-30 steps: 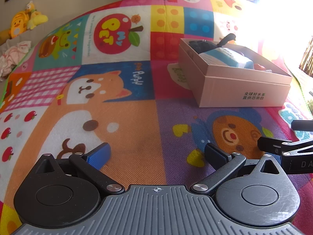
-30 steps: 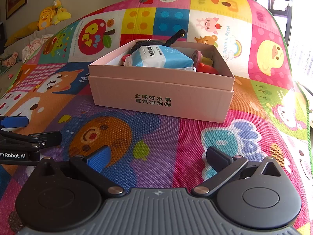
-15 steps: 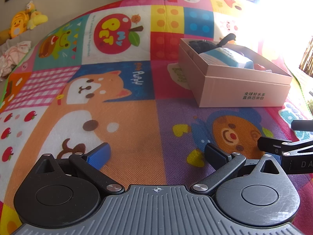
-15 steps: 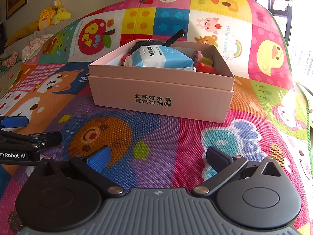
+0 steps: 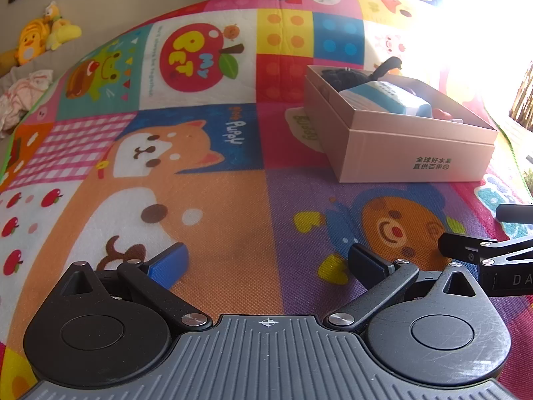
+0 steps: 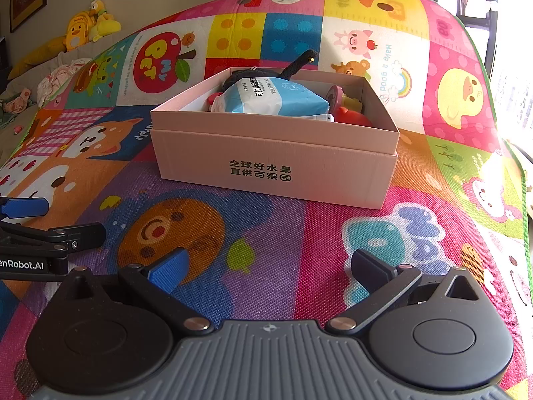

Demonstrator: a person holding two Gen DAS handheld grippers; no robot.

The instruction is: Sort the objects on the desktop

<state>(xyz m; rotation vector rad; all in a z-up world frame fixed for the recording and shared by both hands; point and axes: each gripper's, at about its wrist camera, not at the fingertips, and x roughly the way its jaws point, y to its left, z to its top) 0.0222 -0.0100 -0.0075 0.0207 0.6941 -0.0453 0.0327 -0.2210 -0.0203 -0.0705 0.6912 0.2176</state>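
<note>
Pink box unmoved on mat, both claws — left, right — still spread

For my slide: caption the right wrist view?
Open right claw faces a pink box filled with sorted items on a cartoon play mat.

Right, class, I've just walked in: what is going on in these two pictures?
A person holds a gripper in each hand above a colourful play mat. Both the left gripper and the right gripper have their jaws open and hold nothing. Ahead sits a pink box, already holding a blue-and-white packet, something black and red items. No loose object shows on the mat, so the sorting looks finished or paused.
</note>
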